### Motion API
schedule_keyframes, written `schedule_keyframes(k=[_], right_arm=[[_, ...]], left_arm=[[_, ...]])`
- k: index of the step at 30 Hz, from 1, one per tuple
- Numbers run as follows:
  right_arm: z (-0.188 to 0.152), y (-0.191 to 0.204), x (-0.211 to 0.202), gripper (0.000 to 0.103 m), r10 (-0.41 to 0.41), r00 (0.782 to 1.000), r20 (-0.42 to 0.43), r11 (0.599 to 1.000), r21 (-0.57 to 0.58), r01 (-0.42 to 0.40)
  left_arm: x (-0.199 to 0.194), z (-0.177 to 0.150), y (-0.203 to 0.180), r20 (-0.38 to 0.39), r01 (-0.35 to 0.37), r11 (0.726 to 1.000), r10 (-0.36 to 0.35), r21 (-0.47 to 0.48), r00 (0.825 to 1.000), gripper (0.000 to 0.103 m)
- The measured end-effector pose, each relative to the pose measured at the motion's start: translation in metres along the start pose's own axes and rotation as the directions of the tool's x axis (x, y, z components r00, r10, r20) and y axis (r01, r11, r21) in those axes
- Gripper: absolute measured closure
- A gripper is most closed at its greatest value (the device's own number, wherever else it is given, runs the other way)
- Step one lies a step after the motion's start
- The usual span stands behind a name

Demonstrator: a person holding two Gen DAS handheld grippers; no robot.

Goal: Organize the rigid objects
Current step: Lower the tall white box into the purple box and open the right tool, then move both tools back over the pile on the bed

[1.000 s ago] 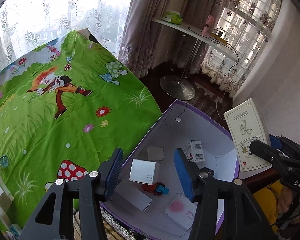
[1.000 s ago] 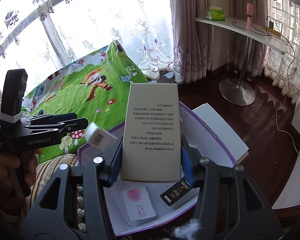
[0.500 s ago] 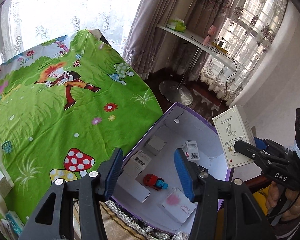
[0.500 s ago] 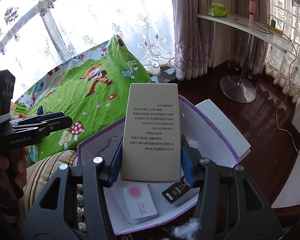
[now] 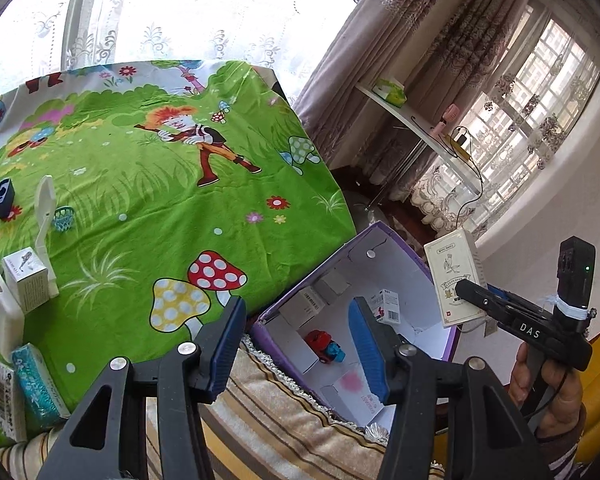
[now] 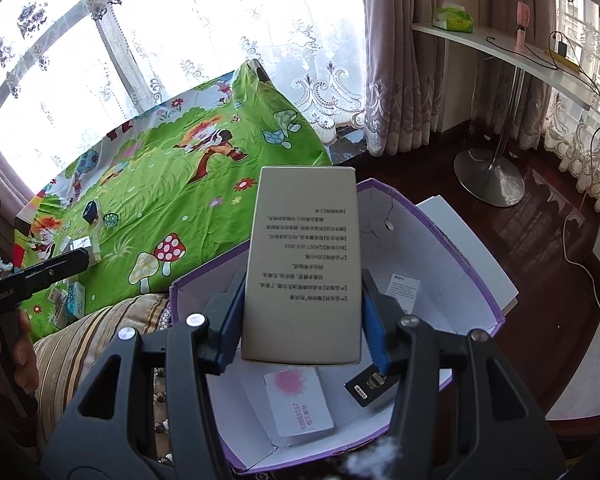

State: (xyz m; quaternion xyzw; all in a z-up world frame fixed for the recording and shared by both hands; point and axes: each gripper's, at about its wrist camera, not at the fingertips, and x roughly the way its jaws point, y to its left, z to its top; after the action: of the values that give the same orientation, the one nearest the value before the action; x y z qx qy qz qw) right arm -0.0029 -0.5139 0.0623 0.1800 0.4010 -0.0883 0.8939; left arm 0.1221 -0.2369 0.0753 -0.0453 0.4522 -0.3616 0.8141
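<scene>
Cream carton [image 6: 303,264] hangs clamped in the right claw [image 6: 302,312] above the purple box [image 6: 476,256], presumably for dropping in, while the left claw [image 5: 297,350] stands apart, empty.

We read "DAS" on the side of the right gripper [image 5: 466,292], "GenRobot.AI" on the left gripper [image 6: 82,258]. White card with pink blot [image 6: 299,401] in the purple box [image 6: 476,280] carries "68669557" plus small characters we can't resolve. Cream box [image 6: 303,268]: lines of print, too small to read.
</scene>
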Motion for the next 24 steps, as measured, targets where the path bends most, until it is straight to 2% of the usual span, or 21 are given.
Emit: schedule_keyframes(k=[6, 8, 10, 18, 24], right_arm=[[0.008, -0.012, 0.013, 0.045, -0.046, 0.999, -0.005, 0.999, 0.021, 0.047], [0.009, -0.016, 0.016, 0.032, -0.056, 0.998, -0.007, 0.998, 0.035, 0.056], [0.008, -0.018, 0.015, 0.027, -0.066, 0.998, 0.001, 0.997, 0.044, 0.066], [-0.007, -0.018, 0.024, 0.026, -0.056, 0.996, -0.066, 0.998, 0.030, 0.058], [-0.009, -0.004, 0.025, 0.025, -0.031, 0.997, -0.077, 1.000, -0.002, 0.031]], left_arm=[[-0.012, -0.003, 0.007, 0.023, 0.008, 1.000, -0.007, -0.016, 1.000, 0.048], [-0.013, -0.005, 0.009, 0.024, 0.008, 1.000, -0.007, -0.017, 1.000, 0.048], [-0.015, -0.008, 0.011, 0.023, 0.008, 1.000, -0.007, -0.022, 1.000, 0.048], [-0.016, -0.013, 0.020, 0.021, 0.015, 0.998, -0.014, -0.054, 1.000, 0.048], [-0.028, -0.019, 0.030, 0.038, 0.013, 0.997, -0.010, -0.078, 0.999, 0.048]])
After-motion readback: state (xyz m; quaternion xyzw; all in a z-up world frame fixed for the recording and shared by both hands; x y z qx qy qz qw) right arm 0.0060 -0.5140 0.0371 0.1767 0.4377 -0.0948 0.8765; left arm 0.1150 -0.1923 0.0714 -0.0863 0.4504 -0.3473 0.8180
